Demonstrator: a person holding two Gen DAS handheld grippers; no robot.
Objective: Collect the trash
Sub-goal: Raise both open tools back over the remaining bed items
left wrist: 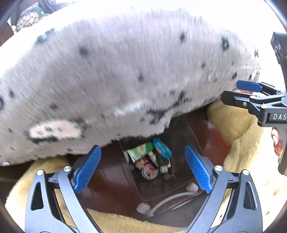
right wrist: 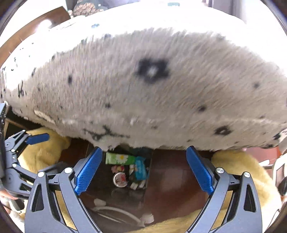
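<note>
A small pile of trash lies on dark brown wood under a lifted spotted white pillow (left wrist: 111, 71): a green daisy wrapper (left wrist: 140, 151), a blue wrapper (left wrist: 162, 148), a round pink lid (left wrist: 149, 172) and small white bits. The same pile shows in the right wrist view, with the green wrapper (right wrist: 119, 158), blue wrapper (right wrist: 140, 170) and round lid (right wrist: 120, 179). My left gripper (left wrist: 141, 170) is open above the pile. My right gripper (right wrist: 144, 170) is open above it too, and appears at the right edge of the left wrist view (left wrist: 238, 91). The pillow (right wrist: 143, 89) hides the area behind.
Yellow fleece blankets (left wrist: 238, 125) (right wrist: 44, 148) lie on both sides of the wooden surface (left wrist: 111, 179). A white cable with plugs (left wrist: 166, 200) (right wrist: 118, 209) lies in front of the pile. A patterned cushion (right wrist: 86, 7) sits far back.
</note>
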